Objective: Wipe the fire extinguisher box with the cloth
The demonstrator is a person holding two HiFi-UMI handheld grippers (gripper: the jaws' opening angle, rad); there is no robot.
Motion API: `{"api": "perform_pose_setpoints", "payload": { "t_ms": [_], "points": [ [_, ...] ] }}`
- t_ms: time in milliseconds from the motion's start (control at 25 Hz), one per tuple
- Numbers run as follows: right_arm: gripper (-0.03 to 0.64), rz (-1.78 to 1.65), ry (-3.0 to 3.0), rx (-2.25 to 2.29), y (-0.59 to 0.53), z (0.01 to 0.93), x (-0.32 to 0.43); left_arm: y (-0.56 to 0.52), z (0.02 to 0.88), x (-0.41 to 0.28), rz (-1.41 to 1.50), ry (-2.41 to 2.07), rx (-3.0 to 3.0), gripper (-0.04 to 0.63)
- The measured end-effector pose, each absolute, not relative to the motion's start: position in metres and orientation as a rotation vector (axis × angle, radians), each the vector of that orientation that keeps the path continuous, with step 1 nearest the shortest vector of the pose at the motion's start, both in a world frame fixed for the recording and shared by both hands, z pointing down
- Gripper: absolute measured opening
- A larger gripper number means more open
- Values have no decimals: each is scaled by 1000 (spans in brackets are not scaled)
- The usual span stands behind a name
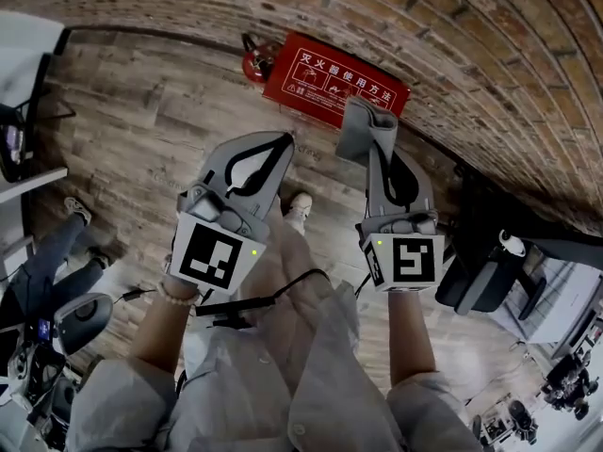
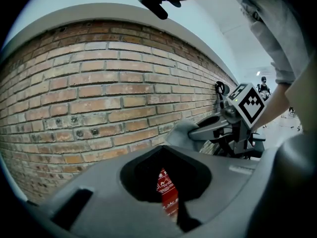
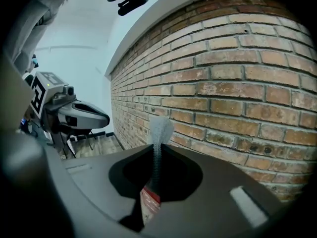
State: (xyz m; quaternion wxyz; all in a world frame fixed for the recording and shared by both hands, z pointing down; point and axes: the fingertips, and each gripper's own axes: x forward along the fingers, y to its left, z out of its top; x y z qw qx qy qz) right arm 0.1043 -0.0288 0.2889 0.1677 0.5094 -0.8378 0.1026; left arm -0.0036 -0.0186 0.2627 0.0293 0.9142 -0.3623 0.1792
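Your right gripper is clamped on the grey cloth, which sticks up past its jaws. Your left gripper has its jaws together with nothing between them. The red fire extinguisher box lies just beyond the cloth, on the floor against the brick wall.

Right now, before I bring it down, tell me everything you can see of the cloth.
The cloth is light grey fabric with a fine woven texture, folded into a thick strip. The right gripper is shut on its lower part, so the free end stands up past the tips and flares wider at the top. In the head view it overlaps the near edge of the red fire extinguisher box by the brick wall. Whether the two touch cannot be told. Nothing else is seen touching it.
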Motion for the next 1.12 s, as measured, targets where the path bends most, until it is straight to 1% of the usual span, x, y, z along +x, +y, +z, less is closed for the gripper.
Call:
{"api": "perform_pose_setpoints", "payload": {
  "t_ms": [1120],
  "points": [
    [23, 345, -2362, 1366, -144, 396, 19, -107, 368, -64, 568, -1225, 2725, -3]
  ]
}}
